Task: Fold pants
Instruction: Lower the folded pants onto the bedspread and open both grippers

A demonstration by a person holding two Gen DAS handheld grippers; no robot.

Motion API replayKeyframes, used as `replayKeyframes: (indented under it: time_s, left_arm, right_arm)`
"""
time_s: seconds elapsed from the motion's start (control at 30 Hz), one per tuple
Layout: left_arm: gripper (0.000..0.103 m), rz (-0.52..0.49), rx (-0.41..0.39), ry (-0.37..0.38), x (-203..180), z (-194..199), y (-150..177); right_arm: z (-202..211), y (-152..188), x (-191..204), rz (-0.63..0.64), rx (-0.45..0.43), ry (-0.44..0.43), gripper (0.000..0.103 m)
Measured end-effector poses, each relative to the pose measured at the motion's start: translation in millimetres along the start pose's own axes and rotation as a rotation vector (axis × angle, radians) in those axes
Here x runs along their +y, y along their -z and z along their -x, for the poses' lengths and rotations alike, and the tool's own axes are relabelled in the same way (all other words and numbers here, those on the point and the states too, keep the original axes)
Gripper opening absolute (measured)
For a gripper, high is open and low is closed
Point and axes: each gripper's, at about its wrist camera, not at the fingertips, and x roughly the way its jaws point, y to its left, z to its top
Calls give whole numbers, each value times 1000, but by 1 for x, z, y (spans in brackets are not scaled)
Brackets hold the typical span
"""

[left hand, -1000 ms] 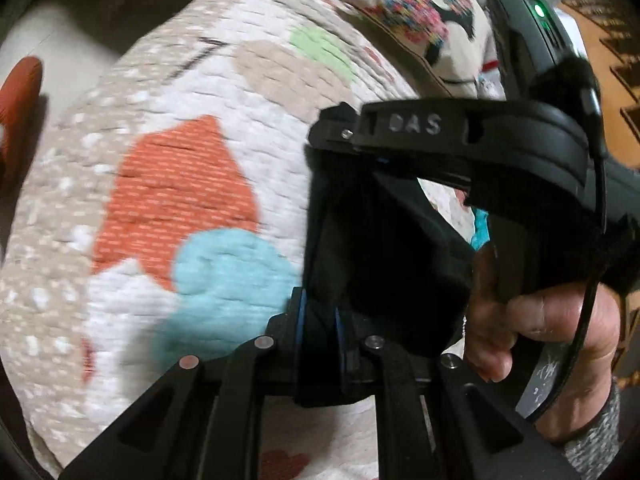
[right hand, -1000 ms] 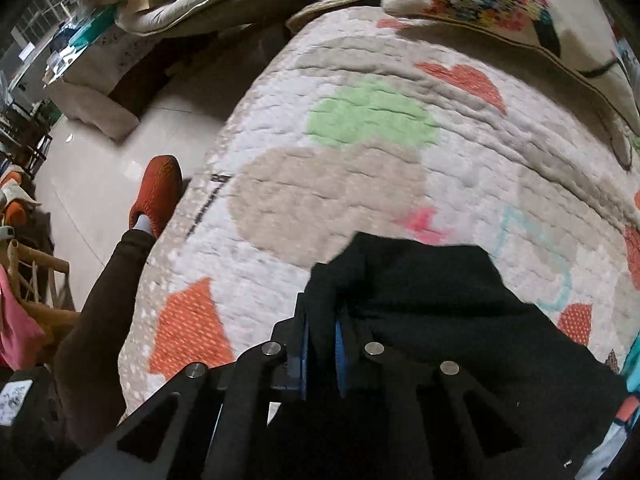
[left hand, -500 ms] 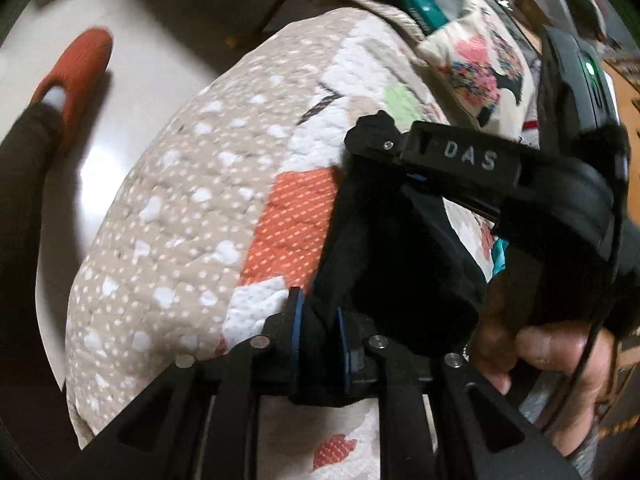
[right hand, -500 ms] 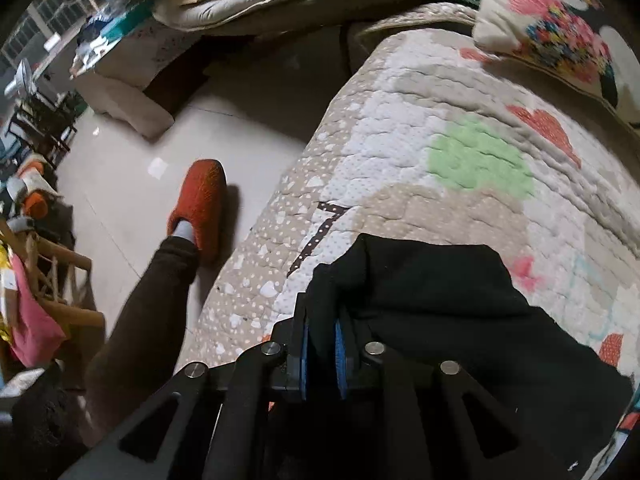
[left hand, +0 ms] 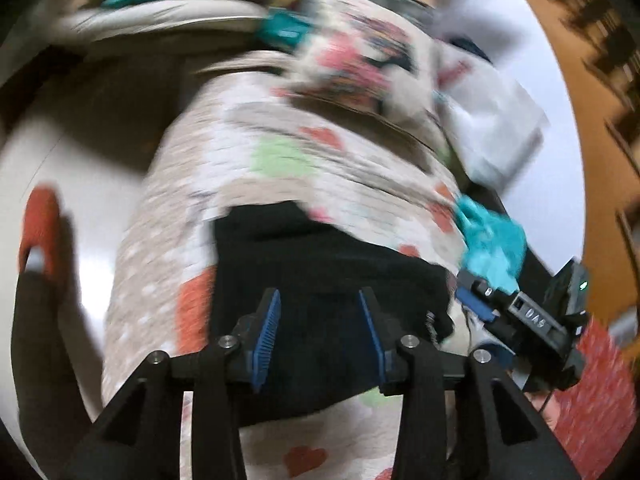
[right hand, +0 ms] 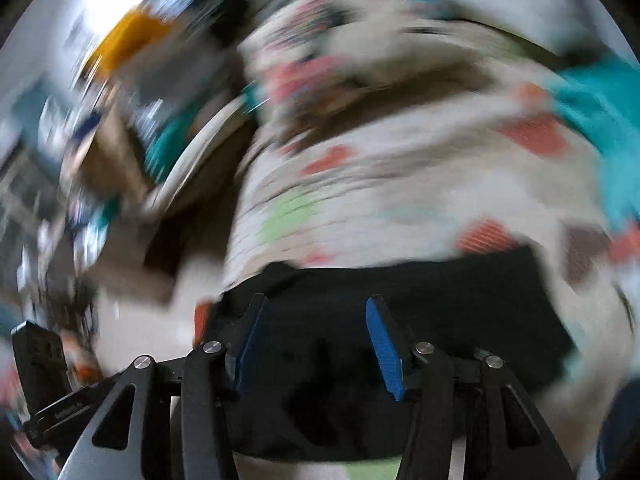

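Observation:
The black pants [left hand: 320, 272] lie folded as a flat dark bundle on the patterned quilt [left hand: 280, 168]. They also show in the right wrist view [right hand: 420, 304]. My left gripper [left hand: 319, 296] is open just above the pants, holding nothing. My right gripper [right hand: 316, 304] is open over the same bundle and empty. The right gripper also shows at the right edge of the left wrist view [left hand: 520, 316]. Both views are blurred by motion.
A printed pillow [left hand: 360, 64] lies at the far end of the quilt. A teal cloth [left hand: 492, 240] lies to the right. The quilt's left edge drops to a pale floor [left hand: 92, 184], where my leg and orange slipper [left hand: 40, 224] stand.
Both grippers have opened and let go of the pants, which now lie on the quilt. Both cameras have swung quickly and pulled back.

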Motion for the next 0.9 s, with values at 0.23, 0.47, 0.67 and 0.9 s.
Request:
replayKeyframes:
  time_s: [0.23, 0.47, 0.67, 0.9]
  left_arm:
    - [43, -257, 144, 24, -98, -69, -16]
    - [43, -328, 220, 71, -136, -135, -28]
    - [45, -470, 332, 112, -177, -206, -30]
    - [46, -551, 429, 136, -203, -272, -24]
  right_arm:
    - [32, 43, -105, -393, -57, 51, 58]
    - [20, 52, -104, -362, -39, 103, 60]
    - [-3, 54, -117, -367, 5, 104, 61]
    - [-15, 48, -120, -378, -26, 94, 61]
